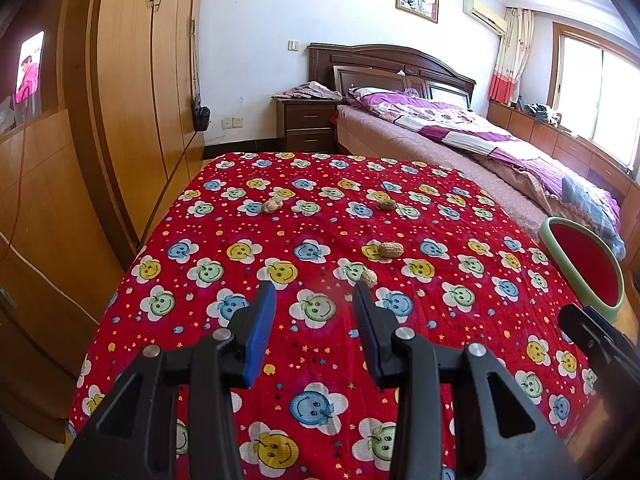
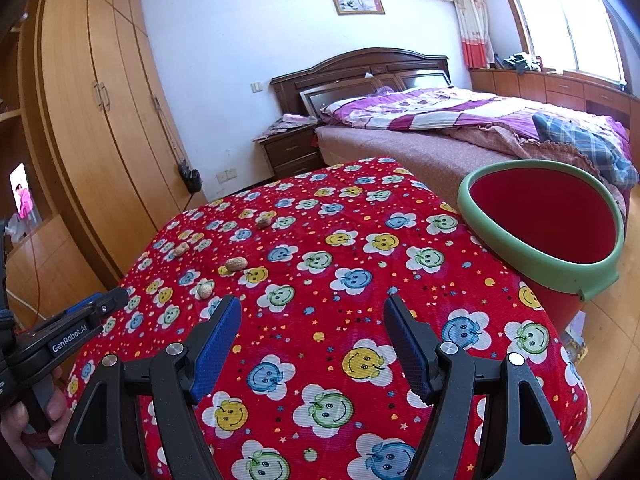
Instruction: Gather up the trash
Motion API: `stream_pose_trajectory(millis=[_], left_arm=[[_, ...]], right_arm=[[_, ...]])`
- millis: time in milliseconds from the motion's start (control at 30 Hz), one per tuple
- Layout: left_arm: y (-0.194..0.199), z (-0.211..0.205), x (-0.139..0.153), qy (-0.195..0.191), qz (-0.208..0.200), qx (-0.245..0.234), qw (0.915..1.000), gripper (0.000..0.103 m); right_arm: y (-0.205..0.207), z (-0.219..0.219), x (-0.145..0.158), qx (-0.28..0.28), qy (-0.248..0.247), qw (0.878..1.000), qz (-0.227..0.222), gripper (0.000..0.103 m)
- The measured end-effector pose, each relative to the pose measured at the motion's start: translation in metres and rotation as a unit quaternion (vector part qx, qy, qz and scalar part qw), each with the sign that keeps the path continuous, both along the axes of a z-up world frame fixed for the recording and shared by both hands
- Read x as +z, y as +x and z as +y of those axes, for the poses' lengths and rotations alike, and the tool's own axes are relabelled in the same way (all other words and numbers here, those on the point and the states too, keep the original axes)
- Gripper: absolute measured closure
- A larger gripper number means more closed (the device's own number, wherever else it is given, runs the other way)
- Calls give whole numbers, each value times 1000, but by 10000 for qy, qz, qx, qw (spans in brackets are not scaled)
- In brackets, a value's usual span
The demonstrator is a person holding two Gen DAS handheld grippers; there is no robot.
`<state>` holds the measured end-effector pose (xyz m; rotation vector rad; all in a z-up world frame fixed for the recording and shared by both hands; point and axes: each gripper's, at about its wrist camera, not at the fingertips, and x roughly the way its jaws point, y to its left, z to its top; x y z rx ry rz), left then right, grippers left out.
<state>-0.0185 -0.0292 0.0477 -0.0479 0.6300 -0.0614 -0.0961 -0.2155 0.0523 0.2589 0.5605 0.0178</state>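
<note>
Several peanut shells lie on the red smiley-flower cloth. The nearest shell lies just past my left gripper's right fingertip. Another is beyond it, and two more lie farther back. My left gripper is open and empty above the cloth. My right gripper is open and empty; the shells show to its left. A red bin with a green rim stands off the table's right edge and also shows in the left wrist view.
A wooden wardrobe stands to the left. A bed with purple bedding and a nightstand are behind the table. The left gripper's body shows at the right wrist view's left edge. There is wooden floor beside the bin.
</note>
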Motion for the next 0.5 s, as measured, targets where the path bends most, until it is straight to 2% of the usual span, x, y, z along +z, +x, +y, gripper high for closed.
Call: stream_pose_trajectory(millis=[500], left_arm=[[-1, 1, -1, -7, -18, 3, 10000, 63]], right_arm=[[-1, -1, 1, -29, 12, 10000, -28, 28]])
